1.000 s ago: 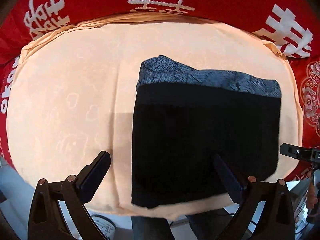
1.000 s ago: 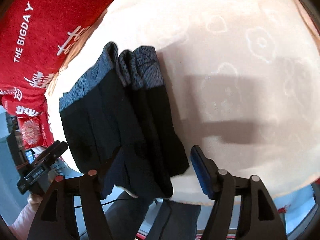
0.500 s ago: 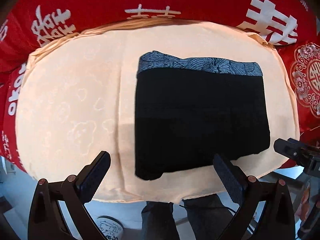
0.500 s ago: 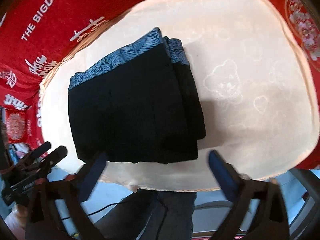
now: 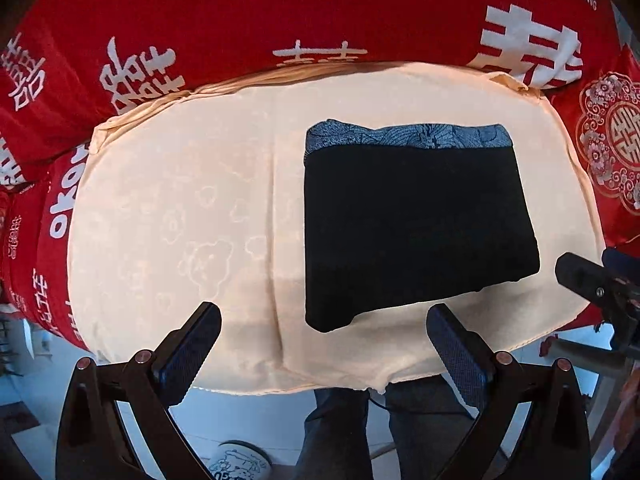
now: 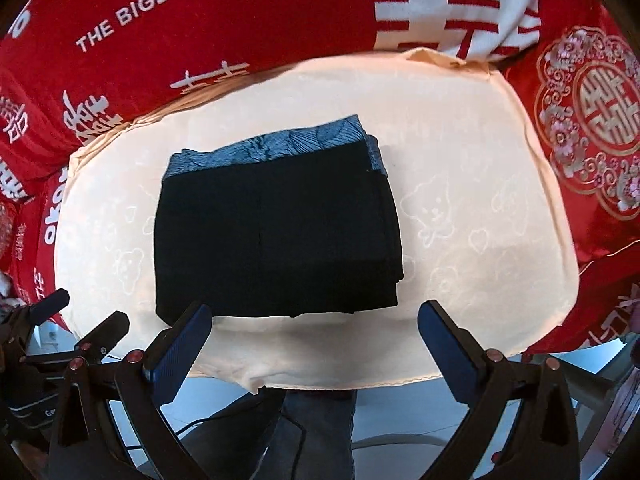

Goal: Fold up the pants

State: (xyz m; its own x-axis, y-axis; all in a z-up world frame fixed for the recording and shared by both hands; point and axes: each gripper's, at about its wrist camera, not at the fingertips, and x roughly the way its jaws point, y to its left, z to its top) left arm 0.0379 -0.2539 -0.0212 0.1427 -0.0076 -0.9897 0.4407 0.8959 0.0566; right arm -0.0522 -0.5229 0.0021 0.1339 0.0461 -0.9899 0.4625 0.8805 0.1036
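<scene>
Both jaws gape wide and empty as we hover the left gripper [image 5: 320, 336] and right gripper [image 6: 314, 332] off the near edge of the cushion [image 5: 180, 200]; the pants [image 5: 412, 220] lie folded there, nothing apparently left.

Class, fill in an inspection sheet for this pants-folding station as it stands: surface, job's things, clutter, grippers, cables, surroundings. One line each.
Surface: cream cloth with faint bear and heart pattern, laid over a red cloth printed with white characters.
Job's things: black pants folded into a flat rectangle, grey-blue patterned waistband along the far edge; stacked layers show at the right side in the right wrist view.
Clutter: nothing seen on the cream cloth.
Grippers: left gripper open, empty, off the pants; right gripper open, empty, near the pants' front edge.
Cables: a dark cable below the table edge.
Surroundings: the person's jeans below the table edge; a patterned round object on the floor.
</scene>
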